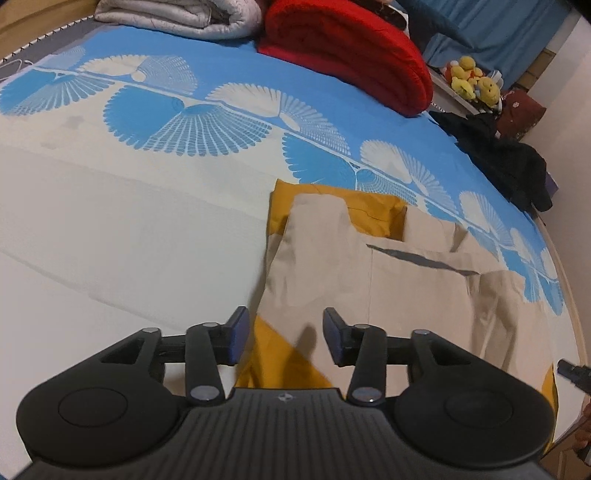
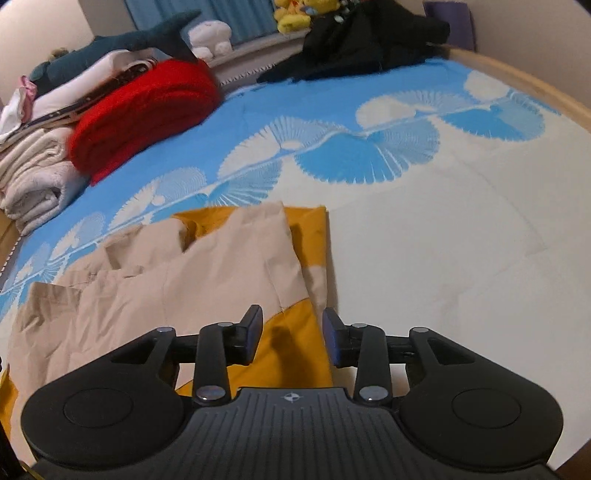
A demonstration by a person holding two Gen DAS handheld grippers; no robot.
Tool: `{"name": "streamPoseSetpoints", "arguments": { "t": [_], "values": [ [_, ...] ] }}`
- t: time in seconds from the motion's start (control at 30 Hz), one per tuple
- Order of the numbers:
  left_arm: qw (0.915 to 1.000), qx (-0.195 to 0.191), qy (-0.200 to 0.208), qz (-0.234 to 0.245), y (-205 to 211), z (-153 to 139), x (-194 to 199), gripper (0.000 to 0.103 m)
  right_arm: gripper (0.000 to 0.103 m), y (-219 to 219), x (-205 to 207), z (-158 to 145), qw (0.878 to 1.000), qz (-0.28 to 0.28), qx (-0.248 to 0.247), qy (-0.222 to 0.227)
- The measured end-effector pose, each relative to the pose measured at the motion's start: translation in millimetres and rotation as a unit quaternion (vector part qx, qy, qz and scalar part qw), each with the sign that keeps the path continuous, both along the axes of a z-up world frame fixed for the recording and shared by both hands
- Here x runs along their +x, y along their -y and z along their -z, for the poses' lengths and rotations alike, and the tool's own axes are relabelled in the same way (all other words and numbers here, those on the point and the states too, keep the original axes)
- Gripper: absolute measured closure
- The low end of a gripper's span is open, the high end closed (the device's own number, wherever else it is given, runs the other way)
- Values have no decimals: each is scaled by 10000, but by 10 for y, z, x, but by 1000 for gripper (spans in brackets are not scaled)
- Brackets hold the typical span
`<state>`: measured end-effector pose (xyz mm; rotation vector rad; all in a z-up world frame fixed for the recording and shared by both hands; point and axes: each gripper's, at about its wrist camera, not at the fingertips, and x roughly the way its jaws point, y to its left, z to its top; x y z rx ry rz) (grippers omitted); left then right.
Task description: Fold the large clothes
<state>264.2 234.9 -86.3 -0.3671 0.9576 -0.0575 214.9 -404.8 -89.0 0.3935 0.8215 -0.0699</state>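
Note:
A beige and mustard-yellow garment [image 1: 388, 280] lies folded over on the bed, its beige layer on top and yellow showing at the far edge and near corner. My left gripper [image 1: 285, 334] hangs open just above its near left corner, nothing between the pads. In the right wrist view the same garment [image 2: 184, 280] spreads to the left, and my right gripper [image 2: 292, 334] stands open over its yellow near right corner [image 2: 291, 354], with no cloth pinched. The tip of the other gripper [image 1: 572, 371] shows at the right edge of the left wrist view.
The bedsheet [image 1: 147, 229] is white with blue fan patterns. A rolled red blanket [image 1: 347, 51], a folded grey quilt [image 1: 177, 18], dark clothes [image 1: 509, 158] and plush toys [image 1: 472, 81] sit at the far side. A wooden bed edge [image 2: 535, 96] curves at right.

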Motion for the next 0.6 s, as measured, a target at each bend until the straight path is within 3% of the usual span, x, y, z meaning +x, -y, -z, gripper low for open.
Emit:
{"name": "streamPoseSetpoints", "arguments": {
  "t": [0.23, 0.33, 0.43, 0.5, 0.6],
  "values": [
    [9998, 112, -135, -1, 128, 65, 145, 51, 53, -107, 228, 178, 9993, -218, 38, -311],
    [9997, 211, -148, -5, 164, 80, 170, 52, 53, -143, 284, 212, 9987, -318, -58, -386],
    [9993, 348, -109, 53, 200, 79, 174, 55, 82, -222, 268, 134, 9975, -471, -474, -240],
    [9990, 419, -92, 105, 216, 76, 172, 61, 89, -243, 225, 71, 9965, -596, -578, -117],
    [9986, 492, -82, 182, 241, 77, 165, 80, 95, -249, 179, 13, 9955, -707, -631, 13]
  ]
}}
